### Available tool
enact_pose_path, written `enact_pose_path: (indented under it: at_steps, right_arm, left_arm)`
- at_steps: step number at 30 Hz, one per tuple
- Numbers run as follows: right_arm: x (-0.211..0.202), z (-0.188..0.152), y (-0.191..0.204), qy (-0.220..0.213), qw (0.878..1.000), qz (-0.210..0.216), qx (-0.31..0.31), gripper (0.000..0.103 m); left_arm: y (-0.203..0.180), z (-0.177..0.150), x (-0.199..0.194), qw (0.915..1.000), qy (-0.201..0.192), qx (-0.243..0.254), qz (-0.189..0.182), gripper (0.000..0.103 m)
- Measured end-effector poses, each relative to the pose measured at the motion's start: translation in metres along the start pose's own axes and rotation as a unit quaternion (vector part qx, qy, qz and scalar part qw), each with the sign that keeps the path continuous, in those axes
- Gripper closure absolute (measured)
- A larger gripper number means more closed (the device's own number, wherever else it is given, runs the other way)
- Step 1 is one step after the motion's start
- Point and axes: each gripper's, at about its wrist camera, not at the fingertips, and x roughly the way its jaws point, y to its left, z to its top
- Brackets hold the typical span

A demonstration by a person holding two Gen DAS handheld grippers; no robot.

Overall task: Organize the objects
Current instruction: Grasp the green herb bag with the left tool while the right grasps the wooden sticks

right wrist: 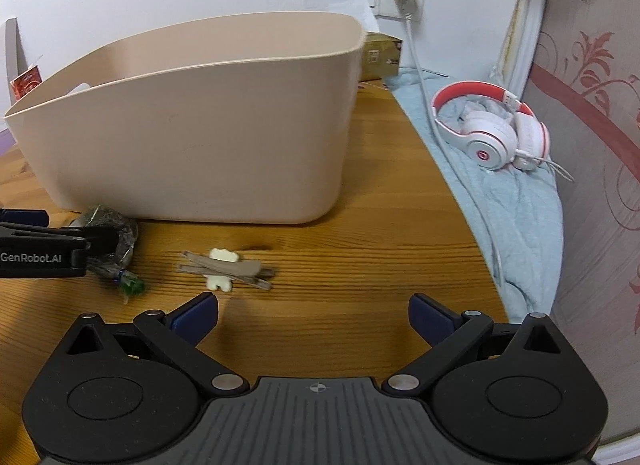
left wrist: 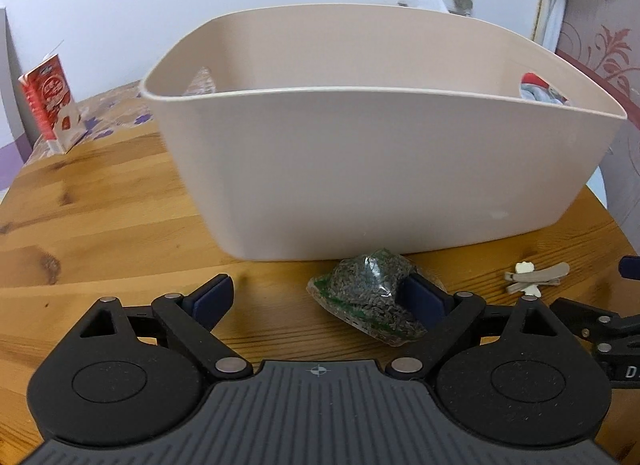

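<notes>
A beige plastic bin (left wrist: 384, 169) stands on the wooden table; it also shows in the right wrist view (right wrist: 192, 137). A clear bag of dark seeds (left wrist: 370, 293) lies in front of it, between the fingers of my open left gripper (left wrist: 320, 297), touching the right finger. The bag shows in the right wrist view (right wrist: 108, 241), partly hidden by the left gripper. Brown hair clips with a small white bear (left wrist: 534, 279) lie on the table to the right; they also show in the right wrist view (right wrist: 226, 269). My right gripper (right wrist: 314, 317) is open and empty, just behind the clips.
A red and white carton (left wrist: 50, 105) stands at the table's far left. White and red headphones (right wrist: 494, 131) lie on a light blue blanket (right wrist: 520, 225) beyond the table's right edge. A cable (right wrist: 420, 65) hangs from a wall socket. A gold box (right wrist: 380, 55) sits behind the bin.
</notes>
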Motion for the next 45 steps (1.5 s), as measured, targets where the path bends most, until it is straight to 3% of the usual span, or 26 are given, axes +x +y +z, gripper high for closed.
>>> enact_pose_path:
  at_steps: [6,8,13,14,16,20,24,25,27,28,38,39,41,45]
  right_arm:
    - [0.008,0.008,0.015,0.0,1.0,0.013,-0.02,0.0]
    - [0.014,0.01,0.019,0.004,1.0,0.014,-0.028,0.0]
    - [0.022,0.013,0.02,0.003,0.999,0.024,-0.036,0.0]
    - [0.022,0.012,0.019,0.001,0.999,0.025,-0.037,0.0]
    - [0.022,0.012,0.02,-0.001,0.999,0.028,-0.039,0.003]
    - [0.015,0.011,0.023,-0.006,0.998,0.043,-0.046,0.028]
    - [0.006,0.01,0.03,-0.006,0.997,0.05,-0.057,0.061]
    - [0.004,0.01,0.032,-0.005,0.997,0.052,-0.061,0.065]
    - [0.0,0.008,0.035,-0.003,0.996,0.053,-0.068,0.065]
    - [0.0,0.007,0.036,-0.003,0.996,0.052,-0.071,0.066]
    - [-0.011,-0.002,0.038,-0.011,0.996,0.052,-0.074,0.07]
    - [-0.013,-0.002,0.039,-0.011,0.996,0.052,-0.074,0.085]
    - [-0.016,-0.004,0.04,-0.01,0.996,0.052,-0.075,0.094]
    - [-0.019,-0.008,0.039,-0.009,0.996,0.051,-0.074,0.095]
  left_arm:
    - [0.003,0.008,0.004,0.9989,0.005,-0.009,-0.045,0.009]
    - [0.002,0.007,0.012,0.9976,0.024,-0.007,-0.064,0.008]
    - [0.0,0.007,0.013,0.9979,0.017,-0.003,-0.063,0.009]
    - [0.0,0.007,0.013,0.9978,0.016,-0.001,-0.064,0.01]
    - [-0.001,0.006,0.011,0.9977,0.011,0.006,-0.067,0.025]
    - [-0.006,0.002,0.004,0.9971,0.007,0.021,-0.073,0.045]
    - [-0.008,0.0,0.001,0.9962,0.01,0.026,-0.083,0.052]
    - [-0.008,0.0,0.0,0.9961,0.01,0.027,-0.083,0.053]
    - [-0.007,0.0,-0.001,0.996,0.011,0.024,-0.085,0.057]
    - [-0.005,0.0,-0.002,0.9959,0.011,0.02,-0.087,0.065]
    - [-0.005,-0.009,-0.009,0.9957,0.004,0.02,-0.091,0.073]
    - [-0.005,-0.009,-0.011,0.9955,0.003,0.02,-0.092,0.073]
    - [-0.003,-0.011,-0.013,0.9953,0.004,0.019,-0.095,0.074]
    - [-0.001,-0.015,-0.018,0.9953,0.001,0.019,-0.095,0.076]
